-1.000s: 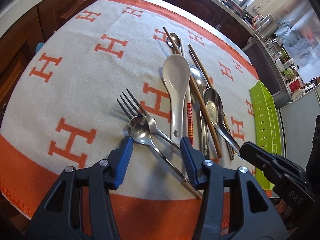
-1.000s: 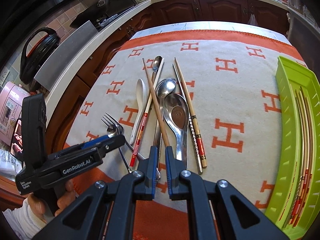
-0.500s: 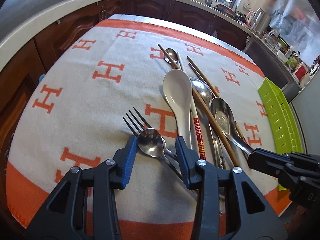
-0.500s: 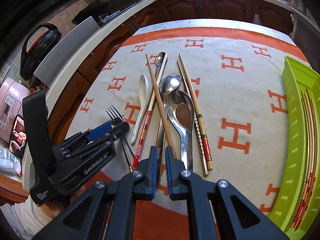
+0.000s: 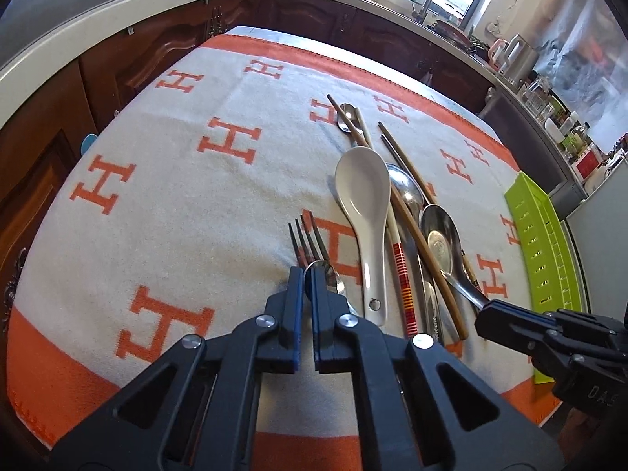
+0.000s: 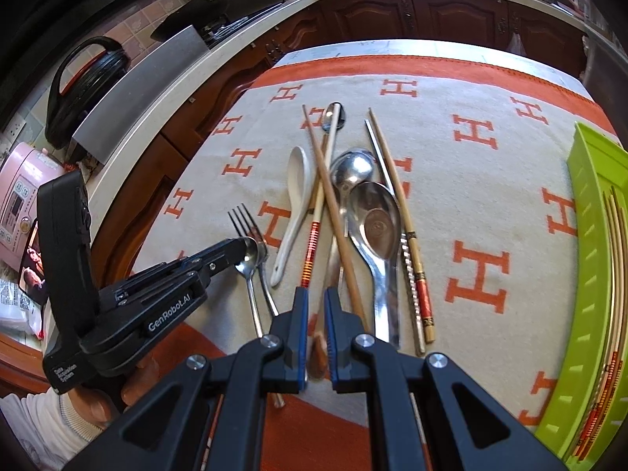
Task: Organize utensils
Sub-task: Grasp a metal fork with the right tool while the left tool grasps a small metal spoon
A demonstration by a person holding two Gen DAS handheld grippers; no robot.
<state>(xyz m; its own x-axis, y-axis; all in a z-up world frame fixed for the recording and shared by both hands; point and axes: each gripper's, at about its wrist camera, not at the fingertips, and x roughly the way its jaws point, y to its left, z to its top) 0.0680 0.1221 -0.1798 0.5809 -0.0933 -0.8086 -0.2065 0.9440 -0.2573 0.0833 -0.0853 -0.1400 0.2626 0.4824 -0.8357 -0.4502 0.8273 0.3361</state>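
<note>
The left gripper [image 5: 308, 274] has just been closing, and its blue pads now pinch the bowl of the small metal spoon [image 6: 250, 253] at the tips. The spoon's handle runs back from the jaws toward the near orange edge of the cloth [image 5: 157, 196], its long axis roughly in line with the fingers. Under the bowl lies the fork [image 5: 308, 241], tines pointing away beyond the fingertips. Just right of the claw lies the white ceramic spoon [image 5: 365, 196], bowl far, handle near. The right gripper [image 6: 315, 294] is nearly closed; whether it grips a brown chopstick [image 6: 333, 212] cannot be told. The green tray [image 6: 588, 235] sits far right.
</note>
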